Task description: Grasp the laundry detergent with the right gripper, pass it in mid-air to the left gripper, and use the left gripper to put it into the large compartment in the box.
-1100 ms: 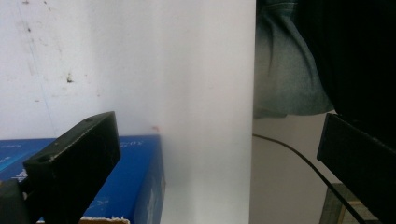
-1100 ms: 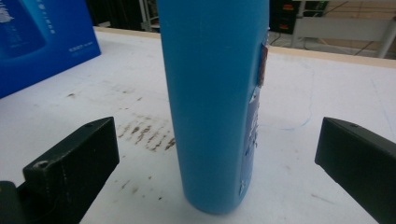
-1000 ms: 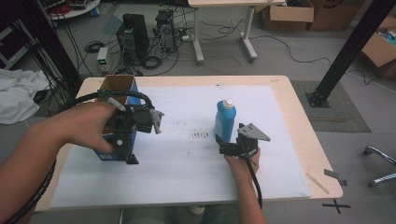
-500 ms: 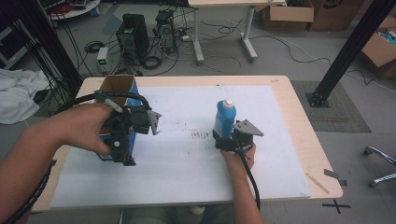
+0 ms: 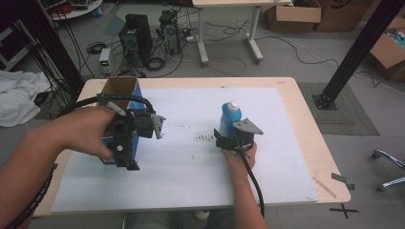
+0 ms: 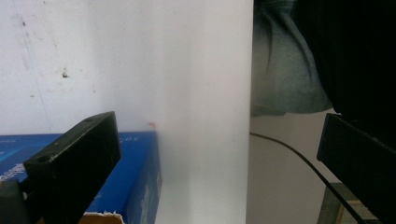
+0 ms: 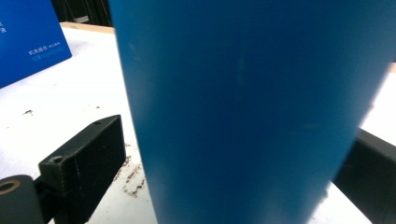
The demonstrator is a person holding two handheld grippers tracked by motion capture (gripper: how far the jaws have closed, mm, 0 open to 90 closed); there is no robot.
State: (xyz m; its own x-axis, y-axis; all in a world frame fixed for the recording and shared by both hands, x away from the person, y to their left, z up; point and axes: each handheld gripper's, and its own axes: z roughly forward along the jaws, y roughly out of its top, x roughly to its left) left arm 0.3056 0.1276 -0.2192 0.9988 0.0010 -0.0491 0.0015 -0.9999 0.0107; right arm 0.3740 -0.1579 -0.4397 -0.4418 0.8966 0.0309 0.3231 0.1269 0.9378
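A blue bottle [image 5: 230, 119] with a white cap stands upright at the middle of the white mat [image 5: 191, 191]. My right gripper [image 5: 228, 140] is at its base from the near side, open. In the right gripper view the bottle [image 7: 252, 112] sits between the wide jaws of the right gripper [image 7: 238, 140], with a small gap at the left jaw. An open-topped blue carton [image 5: 136, 95] stands at the left. My left gripper [image 5: 125, 160] is held against its near side, pointing back toward the person. In the left gripper view the left gripper [image 6: 215, 135] is open, with a corner of the carton [image 6: 135, 177] behind its left jaw.
Dark smudges [image 5: 205, 138] mark the mat between carton and bottle. The wooden table's near edge [image 5: 329, 198] lies just past the mat. On the floor beyond are computer towers [image 5: 136, 33], cables, cardboard boxes [image 5: 293, 14] and a black post [image 5: 353, 52].
My right gripper has slid forward and a little left, closing in around the bottle's base. The left hand and carton have hardly moved.
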